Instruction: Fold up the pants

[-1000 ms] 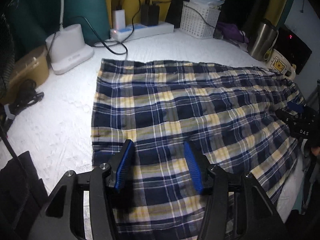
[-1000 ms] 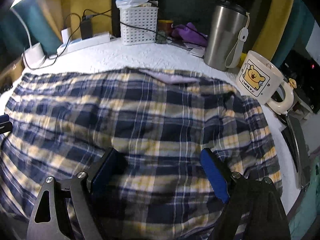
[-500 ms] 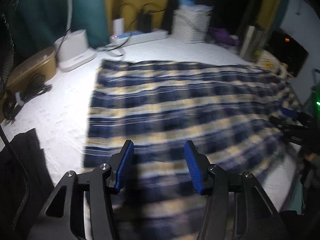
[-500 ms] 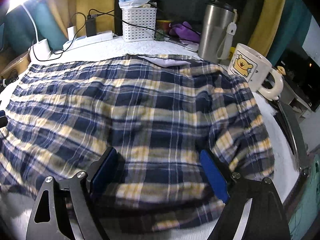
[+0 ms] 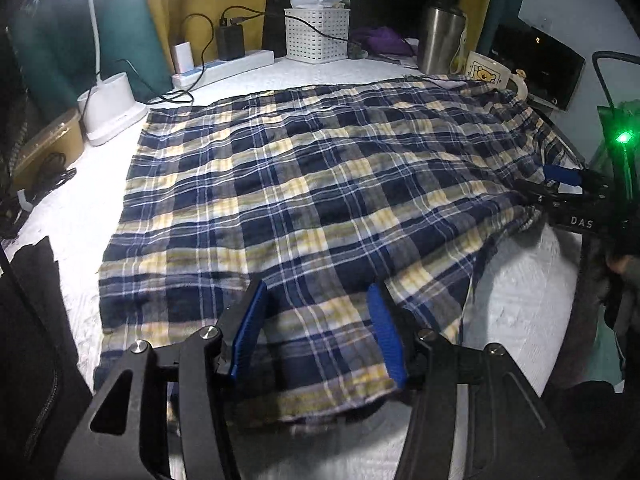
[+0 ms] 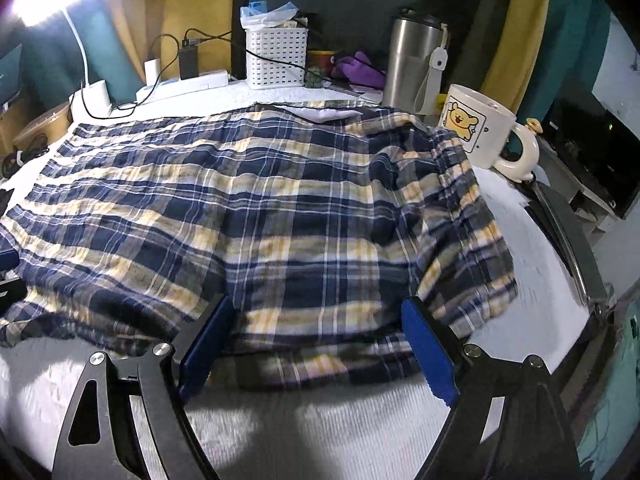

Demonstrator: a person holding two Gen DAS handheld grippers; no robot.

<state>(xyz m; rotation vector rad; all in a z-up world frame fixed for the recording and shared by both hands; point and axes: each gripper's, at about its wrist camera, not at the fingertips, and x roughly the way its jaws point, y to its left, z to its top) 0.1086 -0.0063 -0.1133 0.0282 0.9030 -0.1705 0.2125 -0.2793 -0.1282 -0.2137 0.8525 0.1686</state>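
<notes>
Handling read: plaid pants (image 5: 304, 184) looked thin, soft, light, floppy; would sag and crease, no stiffness, low slip on textured white desk (image 5: 520, 300). Pants lay spread flat across desk, near hem just short of front edge, far side close to mug (image 6: 476, 128) and steel tumbler (image 6: 416, 64). Left hand-held gripper (image 5: 316, 336) stood half open, near hem between pads, not clamped. Right hand-held gripper (image 6: 316, 344) stood wide, straddling near edge, gripping nothing. Best hold judged: near hem corners, pinching both layers.

White textured tabletop (image 5: 520, 312), plaid pants (image 5: 320, 184), basket (image 5: 316, 34), tumbler (image 6: 414, 64), mug (image 6: 480, 132)
</notes>
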